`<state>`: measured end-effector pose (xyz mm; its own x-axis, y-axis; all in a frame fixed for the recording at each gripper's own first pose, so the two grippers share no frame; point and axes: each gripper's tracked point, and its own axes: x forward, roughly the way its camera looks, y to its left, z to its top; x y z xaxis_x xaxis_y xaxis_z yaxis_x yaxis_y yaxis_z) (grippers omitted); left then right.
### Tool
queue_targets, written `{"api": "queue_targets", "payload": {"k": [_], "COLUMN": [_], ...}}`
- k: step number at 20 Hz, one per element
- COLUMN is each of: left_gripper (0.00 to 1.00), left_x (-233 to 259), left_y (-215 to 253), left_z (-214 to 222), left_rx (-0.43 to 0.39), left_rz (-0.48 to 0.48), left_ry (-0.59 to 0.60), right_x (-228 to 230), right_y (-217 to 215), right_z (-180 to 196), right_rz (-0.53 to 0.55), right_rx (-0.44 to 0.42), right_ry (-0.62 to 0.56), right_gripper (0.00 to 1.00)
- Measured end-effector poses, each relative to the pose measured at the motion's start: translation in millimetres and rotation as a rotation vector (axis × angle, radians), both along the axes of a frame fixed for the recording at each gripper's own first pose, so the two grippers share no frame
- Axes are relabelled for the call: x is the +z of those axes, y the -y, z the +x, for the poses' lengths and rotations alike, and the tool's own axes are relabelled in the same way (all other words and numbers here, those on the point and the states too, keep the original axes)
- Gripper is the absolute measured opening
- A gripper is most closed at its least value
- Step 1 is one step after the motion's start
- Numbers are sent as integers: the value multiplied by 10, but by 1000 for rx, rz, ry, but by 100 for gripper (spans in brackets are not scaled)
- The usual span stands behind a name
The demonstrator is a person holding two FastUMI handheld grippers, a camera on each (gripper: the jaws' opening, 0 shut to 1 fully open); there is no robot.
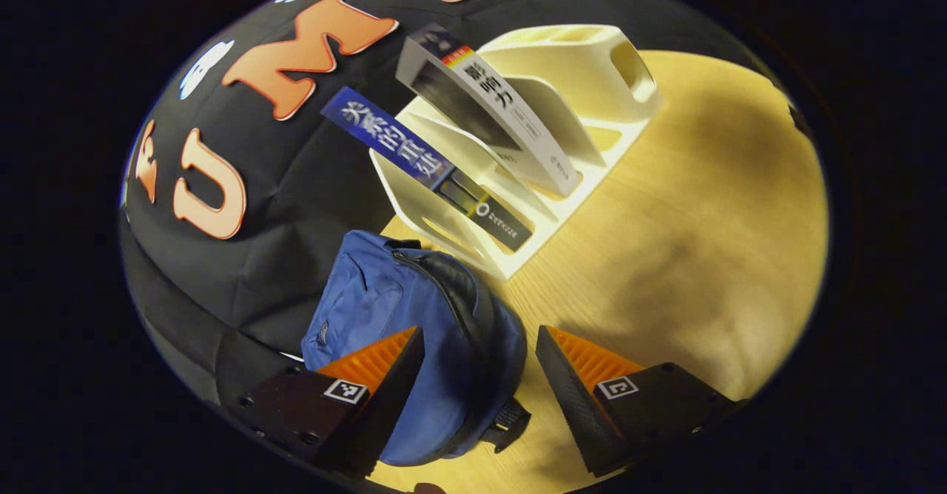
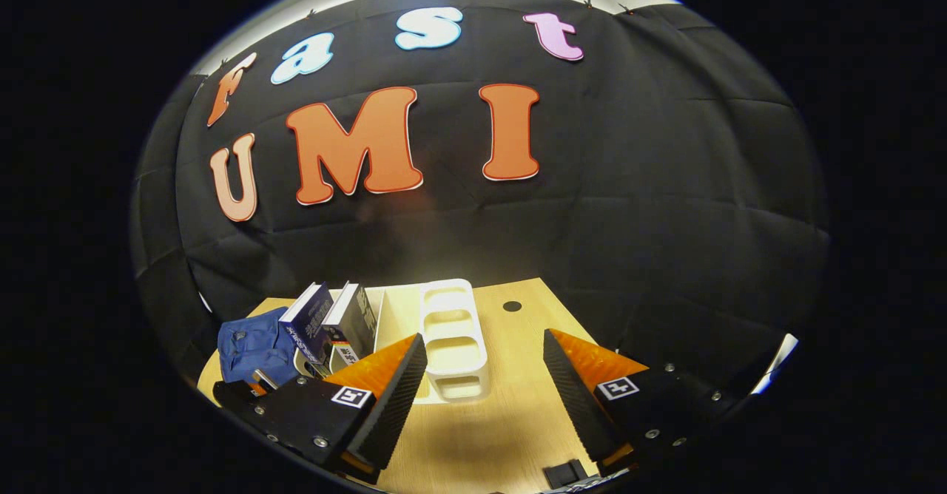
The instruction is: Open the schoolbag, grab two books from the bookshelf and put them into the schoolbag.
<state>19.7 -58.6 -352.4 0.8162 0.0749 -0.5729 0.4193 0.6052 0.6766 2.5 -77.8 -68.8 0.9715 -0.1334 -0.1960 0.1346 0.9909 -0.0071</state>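
Nothing of the task looked done. The blue schoolbag (image 1: 414, 346) lay on the wooden bench (image 1: 666, 242), its zip seemingly closed as far as I could tell, and both books were in the white bookshelf (image 1: 562, 109): the blue-spined book (image 1: 414, 161) in a slot nearer the bag, the grey-spined book (image 1: 488, 117) one slot beyond. So the opening and both fetches were left.

The left tool (image 1: 481, 376) hung just above the bag with its jaws apart, holding nothing. The right tool (image 2: 484, 383) stood farther back over bare bench, jaws likewise apart and empty, with the bookshelf (image 2: 451, 331) ahead of it and the schoolbag (image 2: 251, 346) off to its left.

The bag lay close against the cloth wall (image 1: 281, 257) and just beside the shelf's near end, so room there seemed tight. To the right of the shelf the bench was open and wide, though its edge fell away near the right tool.
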Motion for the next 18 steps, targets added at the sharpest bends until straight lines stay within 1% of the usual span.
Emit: {"api": "queue_targets", "payload": {"k": [2,4,5,9,11,13,14,16,18], "left_gripper": [97,98,97,96,96,96,96,96,96], "left_x": [-9,44,91,249,358,561,684,885,848], "left_y": [-222,-342,-427,-719,-780,-815,-863,-967,-1049], "left_z": [38,67,52,-27,-58,-54,-42,29,92], "left_rx": [45,71,84,93,85,72,61,25,-6], "left_rz": [35,31,44,104,111,109,128,197,245], "left_ry": [-6,-27,-30,-30,-28,1,21,47,6], "right_x": [-57,-113,-147,-171,-165,-161,-174,-185,-198], "right_y": [8,-14,-28,-106,-148,-175,-192,-235,-270], "right_z": [63,114,134,254,302,346,356,372,390], "right_rz": [-5,-6,-4,11,17,17,18,21,25], "right_rx": [14,35,48,93,111,123,128,137,143], "right_ry": [-16,-30,-38,-48,-50,-48,-51,-54,-56], "right_gripper": [95,94,94,95,95,95,95,95,95]}}
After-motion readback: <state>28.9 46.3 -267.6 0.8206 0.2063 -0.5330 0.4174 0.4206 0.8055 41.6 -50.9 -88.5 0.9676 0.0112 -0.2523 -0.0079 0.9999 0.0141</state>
